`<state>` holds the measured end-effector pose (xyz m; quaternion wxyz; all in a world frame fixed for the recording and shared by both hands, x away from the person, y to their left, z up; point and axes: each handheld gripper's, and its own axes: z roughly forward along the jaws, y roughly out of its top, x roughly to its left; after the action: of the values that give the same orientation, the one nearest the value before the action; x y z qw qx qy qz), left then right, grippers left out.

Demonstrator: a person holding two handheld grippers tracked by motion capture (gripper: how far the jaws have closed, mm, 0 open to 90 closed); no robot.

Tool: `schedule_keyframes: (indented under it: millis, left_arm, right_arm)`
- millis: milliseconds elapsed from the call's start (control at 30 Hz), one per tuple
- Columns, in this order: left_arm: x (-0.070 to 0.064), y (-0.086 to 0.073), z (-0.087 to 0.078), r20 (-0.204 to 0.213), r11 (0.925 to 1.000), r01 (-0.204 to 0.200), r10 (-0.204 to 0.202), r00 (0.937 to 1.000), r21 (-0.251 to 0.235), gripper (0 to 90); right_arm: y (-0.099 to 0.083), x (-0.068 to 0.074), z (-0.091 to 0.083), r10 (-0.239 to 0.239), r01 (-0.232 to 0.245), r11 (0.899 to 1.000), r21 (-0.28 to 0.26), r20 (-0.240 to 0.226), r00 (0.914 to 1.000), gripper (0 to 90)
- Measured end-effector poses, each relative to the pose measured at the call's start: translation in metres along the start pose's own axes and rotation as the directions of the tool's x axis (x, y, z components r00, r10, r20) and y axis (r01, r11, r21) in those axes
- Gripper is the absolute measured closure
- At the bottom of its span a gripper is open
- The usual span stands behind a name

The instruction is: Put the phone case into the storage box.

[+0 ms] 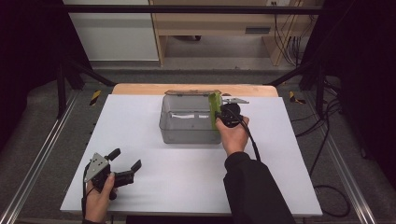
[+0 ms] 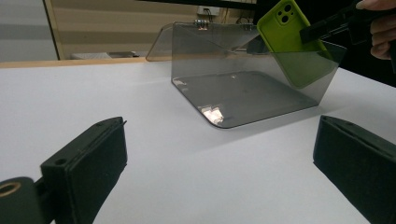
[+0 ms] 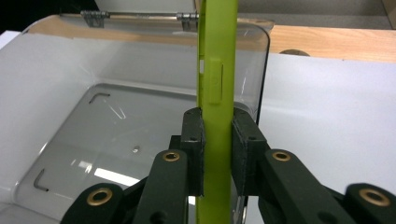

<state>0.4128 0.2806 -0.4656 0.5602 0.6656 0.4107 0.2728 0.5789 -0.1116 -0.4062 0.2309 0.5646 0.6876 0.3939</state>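
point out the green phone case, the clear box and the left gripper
green phone case (image 2: pixel 285 32), left gripper view, its back below the camera cutout
clear box (image 1: pixel 187 133), high view, its near wall
left gripper (image 1: pixel 125 158), high view, midway between its open fingertips

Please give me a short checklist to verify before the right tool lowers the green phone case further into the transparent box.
1. Grip: right tool shut on both faces of the green phone case: ok.
2. Case upright, on edge: ok.
3. Lid of the transparent box open, folded back: ok.
4. Case position: lower part already inside the box near its right wall; touching the wall: cannot tell.
5. Box floor free of things: ok.
6. Left tool open, near the front left of the table, away from the box: ok.
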Motion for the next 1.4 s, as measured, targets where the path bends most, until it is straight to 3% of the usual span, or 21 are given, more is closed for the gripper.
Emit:
schedule_keyframes:
  millis: [300, 1400]
  left_arm:
    - [-0.0005, 0.0005, -0.0002, -0.002, 1.0000, -0.009, 0.009, 1.0000, 0.001, 2.7]
    - [-0.0019, 0.0011, 0.0017, 0.006, 0.9997, -0.024, 0.024, 0.9997, 0.010, 2.7]
  right_arm:
    - [-0.0005, 0.0016, 0.0024, -0.011, 0.011, 1.000, 0.012, 0.006, 0.9999, 77.0]
    - [0.0034, 0.0041, 0.0068, 0.030, -0.029, 0.998, 0.055, -0.019, 0.9994, 76.9]
